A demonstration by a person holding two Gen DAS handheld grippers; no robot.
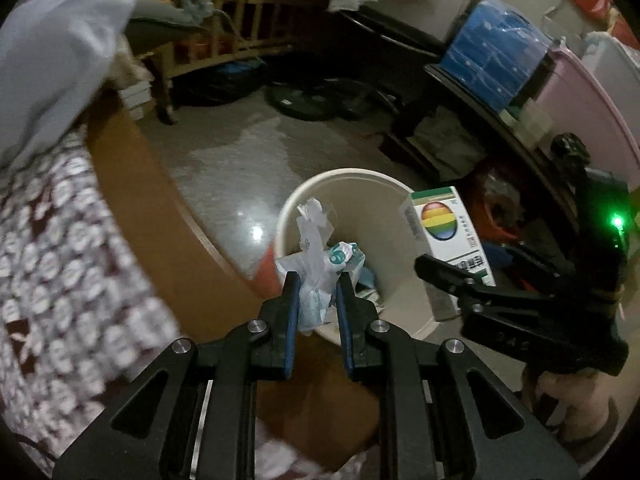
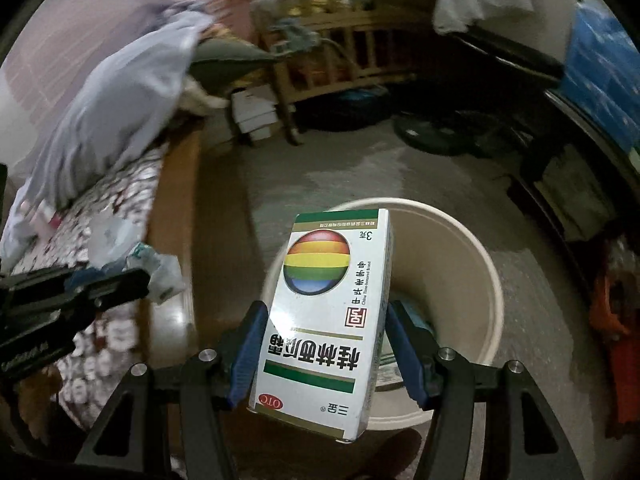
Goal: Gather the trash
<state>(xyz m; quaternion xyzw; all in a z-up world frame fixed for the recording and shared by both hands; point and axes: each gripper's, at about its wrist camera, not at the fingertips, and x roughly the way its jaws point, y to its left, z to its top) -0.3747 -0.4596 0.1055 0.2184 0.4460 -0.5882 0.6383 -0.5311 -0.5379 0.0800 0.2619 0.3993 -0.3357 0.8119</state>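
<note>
My left gripper (image 1: 316, 280) is shut on a crumpled white and teal plastic wrapper (image 1: 320, 264), held over the near rim of a cream waste bin (image 1: 352, 178) on the floor. Some paper rubbish lies at the bin's bottom. My right gripper (image 2: 326, 312) is shut on a white medicine box (image 2: 324, 320) with a rainbow ball and green stripes. That box hangs above the near left part of the bin (image 2: 476, 240). In the left wrist view the right gripper (image 1: 448, 276) with its box (image 1: 444, 232) sits at the bin's right side. In the right wrist view the left gripper (image 2: 140, 276) and wrapper (image 2: 160, 268) show at left.
A bed with a brown wooden frame (image 1: 132, 216) and patterned cover (image 1: 60, 264) runs along the left, with a pale blue pillow (image 2: 120, 112). Wooden shelving (image 2: 352, 60), stacked boxes (image 2: 256, 116), a blue crate (image 1: 496, 52) and a dark low table (image 1: 472, 92) crowd the far and right sides.
</note>
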